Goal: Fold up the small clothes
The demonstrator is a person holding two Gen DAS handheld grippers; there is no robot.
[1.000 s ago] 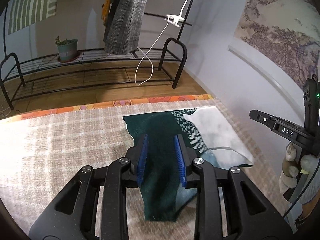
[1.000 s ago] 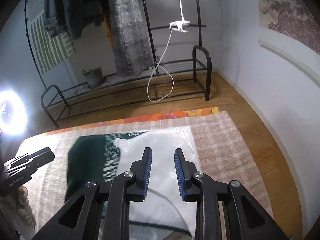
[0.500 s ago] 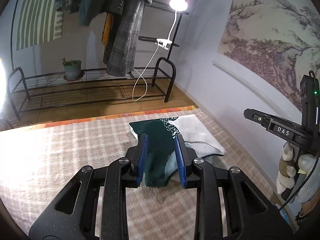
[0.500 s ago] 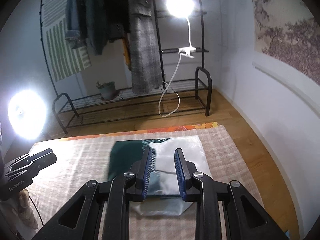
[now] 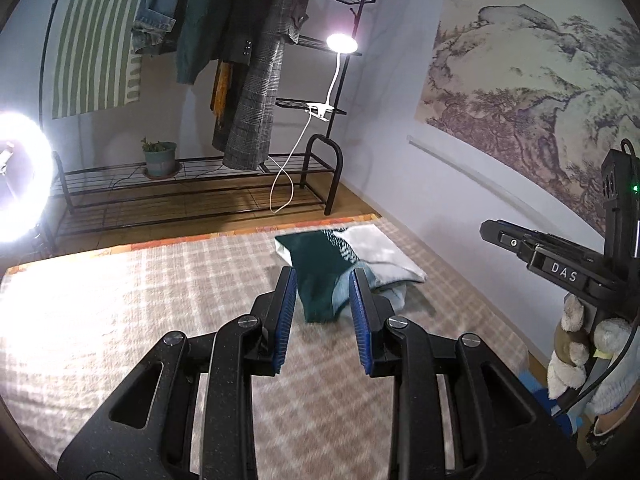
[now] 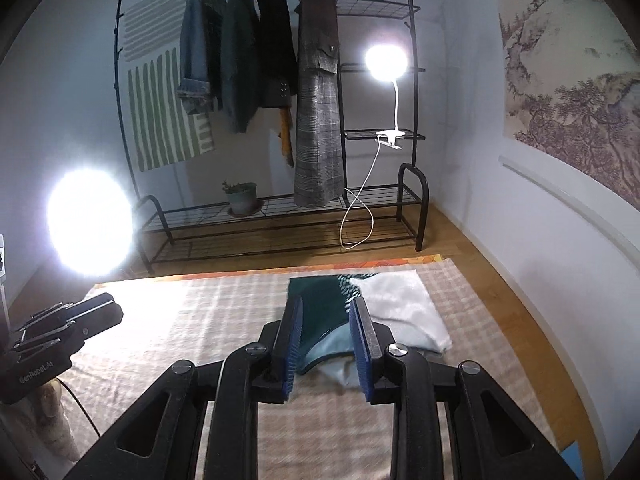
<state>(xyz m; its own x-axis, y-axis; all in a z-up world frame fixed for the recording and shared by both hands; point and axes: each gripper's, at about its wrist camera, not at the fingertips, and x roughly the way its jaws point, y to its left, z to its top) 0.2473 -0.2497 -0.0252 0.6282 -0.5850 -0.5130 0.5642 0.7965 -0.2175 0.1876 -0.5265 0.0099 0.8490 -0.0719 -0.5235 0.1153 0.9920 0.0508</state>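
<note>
A small garment (image 5: 320,260), dark green with white and pale blue parts, lies folded at the far right of the plaid blanket (image 5: 160,300). In the right wrist view the garment (image 6: 320,300) rests near the blanket's (image 6: 200,320) far edge. My left gripper (image 5: 322,280) hovers above and short of it, open, with nothing between its blue pads (image 5: 286,312). My right gripper (image 6: 325,312) is also raised and back from the cloth, open and empty. Each gripper shows in the other's view: the right gripper (image 5: 540,264) at the right, the left gripper (image 6: 68,324) at the left.
Behind the blanket stands a black clothes rack (image 6: 280,220) with hanging coats, a potted plant (image 6: 240,198) and a clip lamp (image 6: 386,62). A bright ring light (image 6: 90,222) glares at the left. A wall (image 5: 440,200) runs close along the blanket's right side, with wooden floor between.
Both grippers have drawn back and risen away from the garment, which now looks smaller and farther off. The garment lies folded on the blanket, with neither gripper over it.
</note>
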